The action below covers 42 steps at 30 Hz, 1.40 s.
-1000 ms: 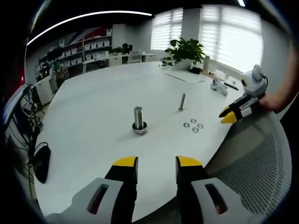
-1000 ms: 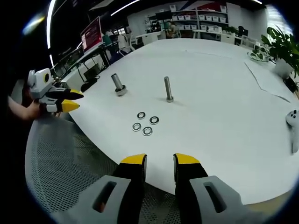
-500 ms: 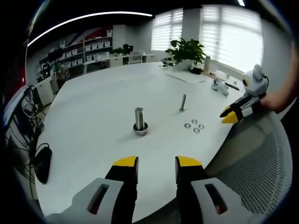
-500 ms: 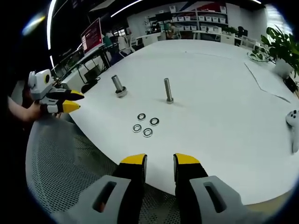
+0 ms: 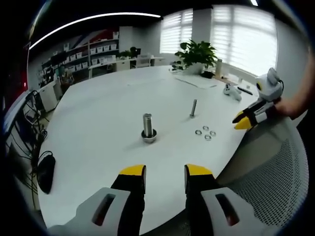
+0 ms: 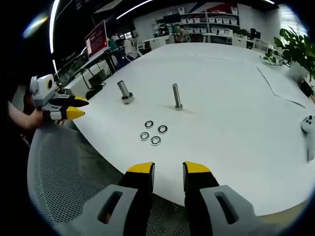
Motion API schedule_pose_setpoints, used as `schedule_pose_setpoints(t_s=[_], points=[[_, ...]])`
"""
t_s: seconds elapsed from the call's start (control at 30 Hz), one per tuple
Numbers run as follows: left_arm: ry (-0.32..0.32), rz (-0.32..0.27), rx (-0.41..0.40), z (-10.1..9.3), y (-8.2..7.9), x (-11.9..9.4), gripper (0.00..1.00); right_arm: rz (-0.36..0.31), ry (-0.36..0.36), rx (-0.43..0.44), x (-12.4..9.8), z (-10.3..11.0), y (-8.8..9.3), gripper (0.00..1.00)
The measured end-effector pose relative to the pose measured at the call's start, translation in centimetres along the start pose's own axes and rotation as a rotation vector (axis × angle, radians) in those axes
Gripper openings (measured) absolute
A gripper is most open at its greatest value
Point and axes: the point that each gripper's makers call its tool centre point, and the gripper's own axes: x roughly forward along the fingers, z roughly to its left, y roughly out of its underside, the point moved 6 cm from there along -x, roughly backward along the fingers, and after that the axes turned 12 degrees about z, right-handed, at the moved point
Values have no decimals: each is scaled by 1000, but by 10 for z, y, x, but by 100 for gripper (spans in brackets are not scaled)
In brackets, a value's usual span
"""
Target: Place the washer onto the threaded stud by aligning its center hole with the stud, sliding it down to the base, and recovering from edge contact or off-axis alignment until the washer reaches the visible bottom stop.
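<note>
Looking at it now, nothing's really started: four washers point(image 6: 152, 132) lie loose on the table point(image 6: 231, 113) near the thin stud point(image 6: 176, 96). Both the left gripper point(image 5: 163, 173) and right gripper point(image 6: 166, 171) sit slightly open, empty, probably hovering off the table's edge.

Open table point(image 6: 236, 98) around upright studs point(image 6: 176, 96)

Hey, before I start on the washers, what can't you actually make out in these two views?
- Stud threads: thin stud too small in both views.
- Washer holes versus stud width: four washers too small to compare.
- Thick bolt base: whether a washer already sits there is unclear.
- White object: cut off by the right gripper view's edge.
</note>
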Motion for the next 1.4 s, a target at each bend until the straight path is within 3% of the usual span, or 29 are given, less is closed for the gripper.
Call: schedule_pose_setpoints(t_s=[1.4], points=[[-6,-4,-10,3,-1,-2,25,-5,-4,21,-1,0,-2,28]])
